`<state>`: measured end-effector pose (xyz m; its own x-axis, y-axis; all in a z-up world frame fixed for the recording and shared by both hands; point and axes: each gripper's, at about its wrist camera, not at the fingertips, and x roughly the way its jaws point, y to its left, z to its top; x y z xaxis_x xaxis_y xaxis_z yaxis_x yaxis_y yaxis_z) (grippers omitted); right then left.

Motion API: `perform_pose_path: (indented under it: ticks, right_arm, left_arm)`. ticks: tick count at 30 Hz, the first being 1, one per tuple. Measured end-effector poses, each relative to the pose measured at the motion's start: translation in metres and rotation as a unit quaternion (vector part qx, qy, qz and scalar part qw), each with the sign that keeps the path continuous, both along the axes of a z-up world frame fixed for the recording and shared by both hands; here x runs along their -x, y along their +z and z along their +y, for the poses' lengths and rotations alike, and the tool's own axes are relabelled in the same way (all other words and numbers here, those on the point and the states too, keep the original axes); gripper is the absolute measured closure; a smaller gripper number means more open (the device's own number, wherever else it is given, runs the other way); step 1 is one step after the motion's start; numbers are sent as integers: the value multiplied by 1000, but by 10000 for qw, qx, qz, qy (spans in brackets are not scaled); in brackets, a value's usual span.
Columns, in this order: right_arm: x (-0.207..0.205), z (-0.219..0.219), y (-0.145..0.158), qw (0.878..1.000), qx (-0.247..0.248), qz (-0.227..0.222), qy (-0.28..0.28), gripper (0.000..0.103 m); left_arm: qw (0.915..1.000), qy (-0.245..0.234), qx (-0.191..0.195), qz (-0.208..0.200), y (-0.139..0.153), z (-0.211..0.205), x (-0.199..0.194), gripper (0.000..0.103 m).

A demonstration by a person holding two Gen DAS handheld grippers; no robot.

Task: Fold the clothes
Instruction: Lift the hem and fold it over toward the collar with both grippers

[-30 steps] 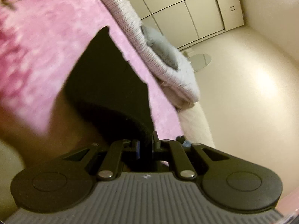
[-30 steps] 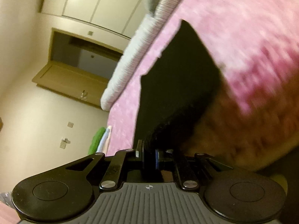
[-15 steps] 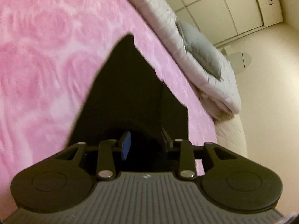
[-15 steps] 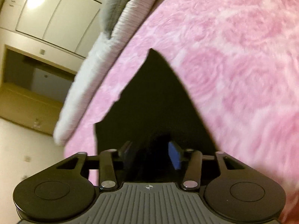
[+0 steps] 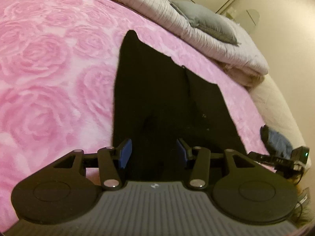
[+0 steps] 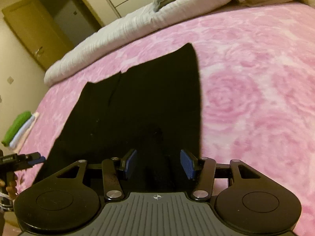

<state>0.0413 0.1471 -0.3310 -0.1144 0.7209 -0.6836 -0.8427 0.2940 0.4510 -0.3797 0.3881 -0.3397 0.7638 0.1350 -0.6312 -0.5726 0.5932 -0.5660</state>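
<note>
The black garment (image 5: 169,98) is lying spread flat on the pink rose-patterned blanket (image 5: 49,78) of the bed, its far edge pointing toward the rolled white duvet (image 5: 206,37) and its near edge reaching under both tools. A seam or overlapping edge is running down it lengthwise, off-centre, so it may be lying in two layers there; the cloth is too dark to count layers. No tight, compact bundle is showing: the garment is covering a broad patch of the blanket.

The left tool (image 5: 152,151) is hovering over the garment's near edge with its blue pads wide apart and nothing between them but cloth lying below. The right tool (image 6: 158,162) is standing the same way at the near edge, pads wide apart, gripping nothing.

Judgement on progress: the garment is laid out and smoothed, perhaps with one lengthwise fold in it. That state is fitting either a flattening ahead of folding or a pause between folds; the pictures are not settling which. Further folding looks to be remaining before it matches the stack.

Beyond the garment, away from the duvet, a small stack of folded items (image 6: 18,129), green on top, is sitting at the blanket's edge. A grey pillow (image 5: 204,23) is resting on the duvet.
</note>
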Motion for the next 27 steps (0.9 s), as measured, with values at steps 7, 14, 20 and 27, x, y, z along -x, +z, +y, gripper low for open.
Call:
perform_pose_path:
  ticks: [7, 14, 20, 27]
  right_arm:
    - [0, -1, -12, 9984, -159, 532, 60, 74]
    - [0, -16, 2, 9970, -592, 505, 53, 97]
    - [-1, -14, 26, 9953, -945, 225, -40, 97]
    - [-6, 6, -10, 9988, -132, 70, -462, 97]
  left_arm:
    - [9993, -149, -275, 202, -10, -5, -15, 95]
    - [9993, -14, -380, -67, -1, 2, -14, 96]
    - [9975, -16, -674, -208, 13, 5, -22, 96]
    - [9978, -6, -625, 217, -16, 17, -40, 95]
